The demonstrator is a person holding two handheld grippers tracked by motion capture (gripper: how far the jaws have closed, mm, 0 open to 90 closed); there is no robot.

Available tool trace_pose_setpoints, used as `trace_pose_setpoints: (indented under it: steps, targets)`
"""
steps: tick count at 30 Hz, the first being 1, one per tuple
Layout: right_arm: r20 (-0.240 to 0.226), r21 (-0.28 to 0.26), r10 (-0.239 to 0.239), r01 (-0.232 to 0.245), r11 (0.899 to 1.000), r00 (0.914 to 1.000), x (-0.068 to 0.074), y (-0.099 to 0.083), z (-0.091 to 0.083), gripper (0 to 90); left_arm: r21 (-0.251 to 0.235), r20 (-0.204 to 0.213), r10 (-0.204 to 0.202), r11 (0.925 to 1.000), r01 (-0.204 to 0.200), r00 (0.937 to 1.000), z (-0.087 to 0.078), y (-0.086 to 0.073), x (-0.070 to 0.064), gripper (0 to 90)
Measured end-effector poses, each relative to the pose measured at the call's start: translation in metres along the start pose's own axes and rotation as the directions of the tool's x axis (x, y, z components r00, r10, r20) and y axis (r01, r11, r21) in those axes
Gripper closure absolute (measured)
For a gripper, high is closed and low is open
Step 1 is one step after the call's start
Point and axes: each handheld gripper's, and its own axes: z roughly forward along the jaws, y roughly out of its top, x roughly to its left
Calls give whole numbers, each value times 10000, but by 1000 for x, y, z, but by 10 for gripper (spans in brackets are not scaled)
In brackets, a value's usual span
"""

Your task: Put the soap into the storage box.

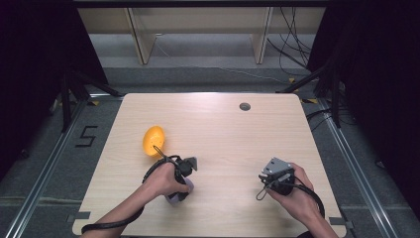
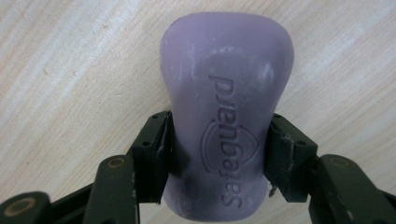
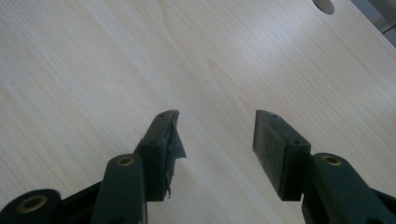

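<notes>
I've got the left gripper (image 2: 219,154) clamped across the waist of the purple Safeguard soap bar (image 2: 226,112), pads pressed to both flanks, the bar at the near-left of the wooden table (image 1: 223,124) under my left hand (image 1: 166,181). Worry here: soap is slick and the sides taper, so a quick lift could squirt it out of the jaws. The orange bowl (image 1: 153,140) sits tipped just beyond, so a swing might knock it. Right gripper (image 3: 217,137) hovers wide open, holding nothing, too far off to catch a slip.
</notes>
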Motion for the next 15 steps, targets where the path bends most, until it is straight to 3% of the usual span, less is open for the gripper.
trace_pose_setpoints:
  steps: [15]
  targets:
    - [-73, 72, 140, -139, 9999, 9999, 1, 1, 0, 505, -176, 105, -139, 9997, 141, 9998, -1, -2, 1, 466]
